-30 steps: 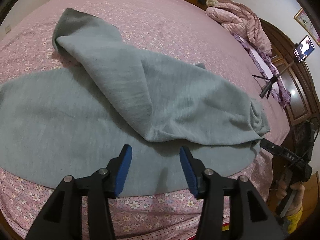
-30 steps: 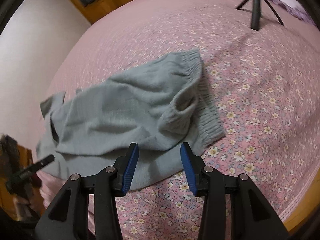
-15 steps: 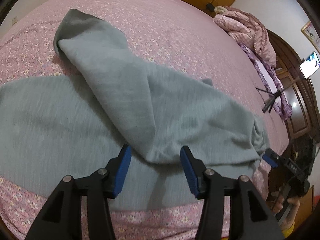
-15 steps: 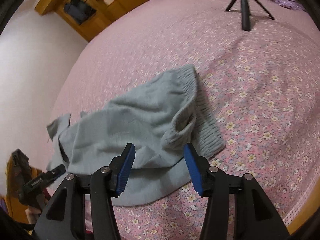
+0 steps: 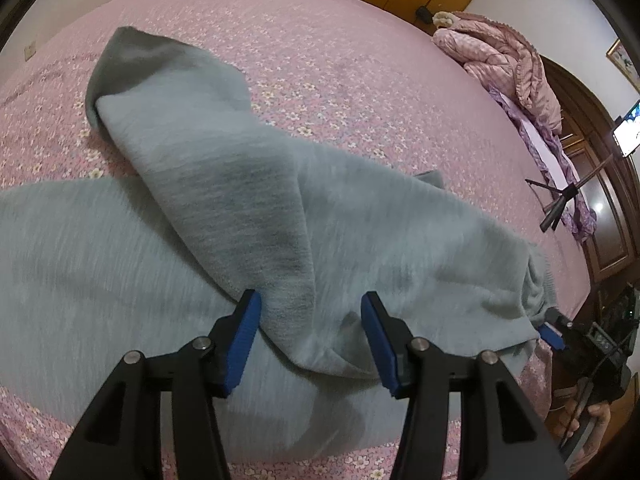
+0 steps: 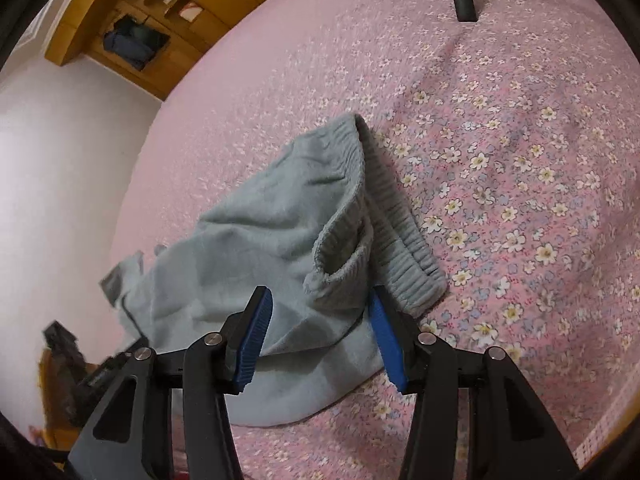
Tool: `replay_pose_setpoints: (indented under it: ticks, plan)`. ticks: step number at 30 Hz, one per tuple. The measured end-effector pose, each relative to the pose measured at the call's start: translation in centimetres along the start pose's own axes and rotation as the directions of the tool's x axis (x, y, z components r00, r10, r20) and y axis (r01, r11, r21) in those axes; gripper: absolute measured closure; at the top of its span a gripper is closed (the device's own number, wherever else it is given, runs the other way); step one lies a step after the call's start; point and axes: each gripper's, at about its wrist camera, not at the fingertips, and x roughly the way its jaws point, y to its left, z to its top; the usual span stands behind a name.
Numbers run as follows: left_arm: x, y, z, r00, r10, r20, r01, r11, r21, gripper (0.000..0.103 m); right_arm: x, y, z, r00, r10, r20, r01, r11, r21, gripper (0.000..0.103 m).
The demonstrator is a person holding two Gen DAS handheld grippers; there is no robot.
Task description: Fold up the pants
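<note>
— Grey-green pants [image 5: 248, 216] lie rumpled on your pink flowered bed [image 5: 360, 80]. Your fingers?
— Left gripper [image 5: 310, 334] released astride a fold; right gripper [image 6: 320, 336] just been closing, not yet pinching the waistband [image 6: 400, 240]. Wooden wardrobe [image 6: 132, 40] beyond.

Black gripper [image 5: 310, 338], blue pads [image 5: 242, 342], silver screws

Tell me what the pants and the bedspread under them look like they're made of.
Pants: soft grey-green knit, probably fleece or cotton jersey; matte, fuzzy surface, ribbed elastic waistband.
Bedspread: pink woven fabric, likely cotton, printed with small flowers; matte, perhaps lightly quilted.
</note>
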Motion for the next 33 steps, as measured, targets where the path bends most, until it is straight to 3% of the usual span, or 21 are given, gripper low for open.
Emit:
replay_pose_setpoints:
  ticks: [3, 6, 9, 15, 18, 21, 23, 25, 26, 33]
  plan:
    - [-0.5, 0.2, 0.1, 1.0, 0.018, 0.016, -0.018, 1.0, 0.019, 0.1, -0.7, 0.3, 0.4, 0.999, 0.015, 0.029, -0.015, 1.0, 0.004, 0.084]
    - [-2.6, 1.0, 0.0, 0.998, -0.042, 0.052, 0.043, 0.999, -0.012, 0.099, -2.9, 0.9, 1.0, 0.995, 0.022, 0.098, -0.019, 0.999, -0.039, 0.09]
    - [-5.4, 1.4, -0.9, 0.994, -0.049, 0.097, 0.048, 0.999, 0.012, 0.1, -5.1, 0.6, 1.5, 0.991, 0.036, 0.127, -0.028, 0.997, -0.07, 0.092]
    - [-8.0, 2.3, -3.1, 0.993, -0.049, 0.104, 0.046, 0.998, 0.03, 0.103, -6.4, -0.1, 1.2, 0.991, 0.034, 0.13, -0.024, 0.997, -0.074, 0.096]
    - [-7.6, 2.6, -3.7, 0.996, -0.037, 0.082, 0.034, 0.999, 0.027, 0.103, -5.9, -0.9, 0.8, 0.994, 0.032, 0.106, -0.026, 0.998, -0.064, 0.096]
    - [-6.3, 3.2, -3.5, 0.997, -0.07, 0.038, 0.071, 0.997, -0.021, 0.1, -5.2, -1.6, 0.5, 0.997, 0.029, 0.077, -0.025, 0.998, -0.053, 0.096]
    - [-5.5, 3.0, -3.0, 0.997, -0.078, 0.016, 0.079, 0.996, -0.039, 0.087, -4.6, -1.5, 0.3, 0.999, 0.009, 0.053, -0.007, 0.999, -0.047, 0.095]
    - [-4.8, 2.4, -2.4, 0.998, -0.062, 0.006, 0.062, 0.997, -0.037, 0.062, -3.7, -1.5, 0.3, 1.0, -0.028, 0.008, 0.028, 0.999, -0.029, 0.087]
    - [-4.5, 2.0, -2.1, 0.999, -0.048, 0.009, 0.048, 0.998, -0.032, 0.059, -3.3, -1.5, 0.2, 0.999, -0.035, -0.011, 0.035, 0.999, -0.019, 0.08]
    - [-2.2, 1.0, -0.9, 1.0, 0.014, 0.002, -0.013, 0.999, -0.041, 0.055, -2.3, -1.4, -0.5, 0.999, -0.028, -0.021, 0.028, 0.999, -0.028, 0.077]
